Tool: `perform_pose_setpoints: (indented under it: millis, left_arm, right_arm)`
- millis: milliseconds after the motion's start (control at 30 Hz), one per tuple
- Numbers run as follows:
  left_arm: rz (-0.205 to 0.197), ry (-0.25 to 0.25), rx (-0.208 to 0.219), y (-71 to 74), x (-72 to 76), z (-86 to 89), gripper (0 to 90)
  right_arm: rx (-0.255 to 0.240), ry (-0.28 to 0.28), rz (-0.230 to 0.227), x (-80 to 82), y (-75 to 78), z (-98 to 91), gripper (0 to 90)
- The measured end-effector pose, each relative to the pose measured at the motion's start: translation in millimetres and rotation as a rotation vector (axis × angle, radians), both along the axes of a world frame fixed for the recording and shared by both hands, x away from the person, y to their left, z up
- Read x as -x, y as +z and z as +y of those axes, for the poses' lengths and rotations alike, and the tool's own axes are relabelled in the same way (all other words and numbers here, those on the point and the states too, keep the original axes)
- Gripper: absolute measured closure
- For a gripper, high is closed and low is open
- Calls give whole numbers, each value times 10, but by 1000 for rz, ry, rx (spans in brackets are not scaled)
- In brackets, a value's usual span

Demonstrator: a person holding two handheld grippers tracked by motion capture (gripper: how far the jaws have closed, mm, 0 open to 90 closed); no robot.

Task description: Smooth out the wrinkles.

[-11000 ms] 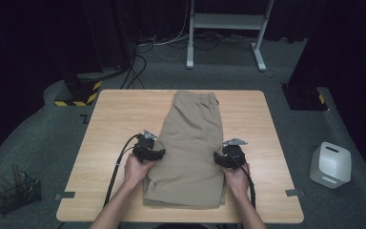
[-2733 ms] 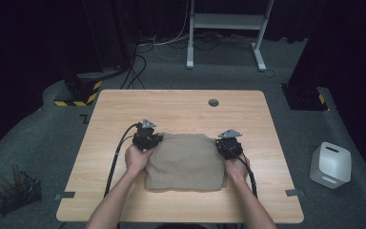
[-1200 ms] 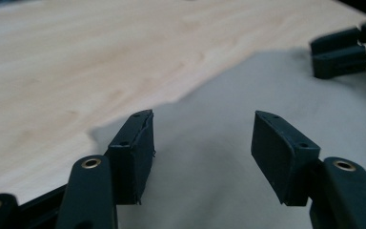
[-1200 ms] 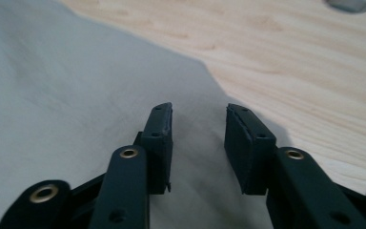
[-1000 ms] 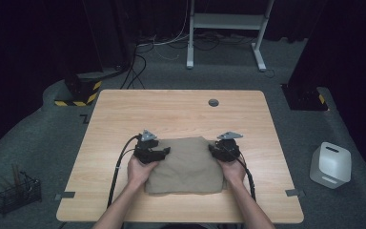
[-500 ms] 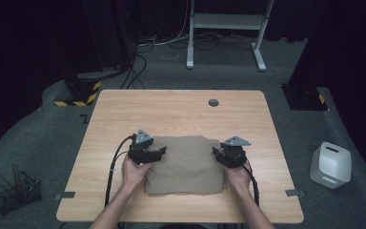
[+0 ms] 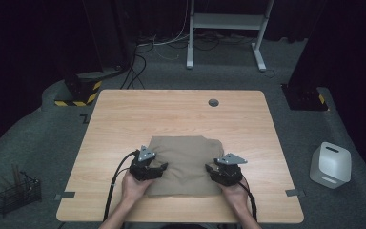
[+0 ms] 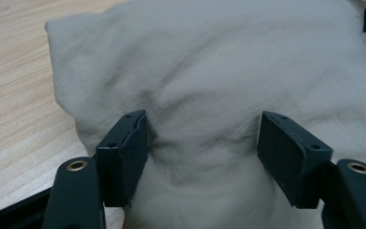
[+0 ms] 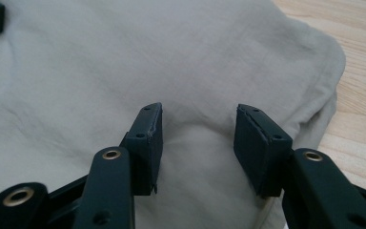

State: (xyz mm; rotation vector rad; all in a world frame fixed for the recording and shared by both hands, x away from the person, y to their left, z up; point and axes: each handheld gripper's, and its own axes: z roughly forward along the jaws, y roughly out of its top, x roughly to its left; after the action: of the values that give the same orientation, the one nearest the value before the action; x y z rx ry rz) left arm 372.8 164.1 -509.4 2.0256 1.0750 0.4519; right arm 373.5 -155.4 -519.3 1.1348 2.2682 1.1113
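The folded khaki shorts (image 7: 183,164) lay as a squat rectangle on the near half of the wooden table (image 7: 124,119), toward six o'clock from the table's middle, the fold's top edge slightly rumpled at its far right corner. The left gripper (image 7: 156,170) rested at the bundle's nine o'clock edge, its jaws standing wide with a soft ridge of cloth bulging between them but not pinched, as the left gripper view (image 8: 202,143) showed. The right gripper (image 7: 210,170) sat at the three o'clock edge; its jaws had just been opening and stood apart over flat fabric, holding nothing (image 9: 198,138). The likeliest trouble from here, in my judgement, was the loose ridge by the left pads snagging as that hand drew away, which would drag the top layer and spoil the fold; a sideways nudge from either hand could also skew the stack. Beyond the cloth, a dark grommet (image 7: 213,102) sat near the table's twelve o'clock edge, a white container (image 7: 331,164) stood on the floor at three o'clock, and a wire basket (image 7: 16,194) at eight o'clock. No brand, label or legible writing appeared anywhere.
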Motion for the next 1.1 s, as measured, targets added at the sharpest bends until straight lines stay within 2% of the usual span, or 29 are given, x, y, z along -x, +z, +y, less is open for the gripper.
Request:
perform_pose_setpoints:
  millis: [133, 333, 433, 600, 867, 1000, 1100]
  left_arm:
    - [16, 13, 1, -45, -46, 16, 345]
    - [23, 45, 3, -74, -140, -9, 333]
    - [21, 47, -10, -69, -218, -38, 330]
    - [22, 51, -18, -74, -364, -62, 325]
    - [18, 90, 26, -132, -498, -55, 312]
    - [29, 96, 1, -107, -589, -69, 306]
    - [36, 103, 10, -110, -632, -65, 303]
  right_arm:
    - [23, -4, -8, -19, -15, 5, 502]
    - [32, -16, -13, -86, -26, -4, 492]
    - [38, -30, -5, -159, -17, -10, 489]
    - [15, -57, 9, -274, -27, -35, 490]
    - [30, -83, 32, -501, -3, -16, 489]
    - [39, -99, 39, -589, 5, 18, 490]
    - [39, -107, 42, -635, 6, 28, 489]
